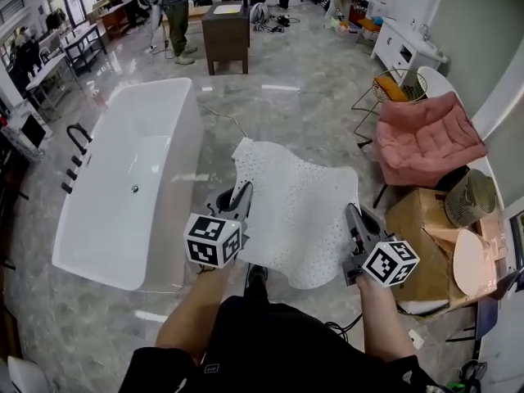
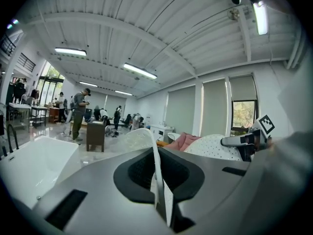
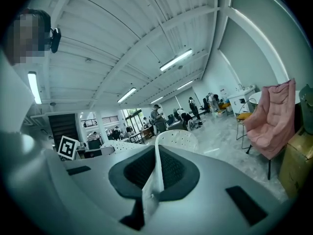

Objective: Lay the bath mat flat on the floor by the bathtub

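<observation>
A white perforated bath mat (image 1: 299,203) hangs spread in the air between my two grippers, to the right of the white bathtub (image 1: 131,178). My left gripper (image 1: 239,207) is shut on the mat's near left edge. My right gripper (image 1: 354,219) is shut on its near right edge. In the left gripper view the mat's edge (image 2: 157,170) runs thin between the jaws of the left gripper (image 2: 159,180), and the right gripper (image 2: 244,140) shows across the sheet. In the right gripper view the mat (image 3: 173,138) curls up beyond the jaws of the right gripper (image 3: 155,173).
A pink folding chair (image 1: 426,137) and a cardboard box (image 1: 430,236) stand at the right. A dark wooden cabinet (image 1: 226,35) and a standing person (image 1: 174,11) are further off. Black taps (image 1: 78,142) are at the tub's left side. My shoe (image 1: 256,275) is on the marble floor below the mat.
</observation>
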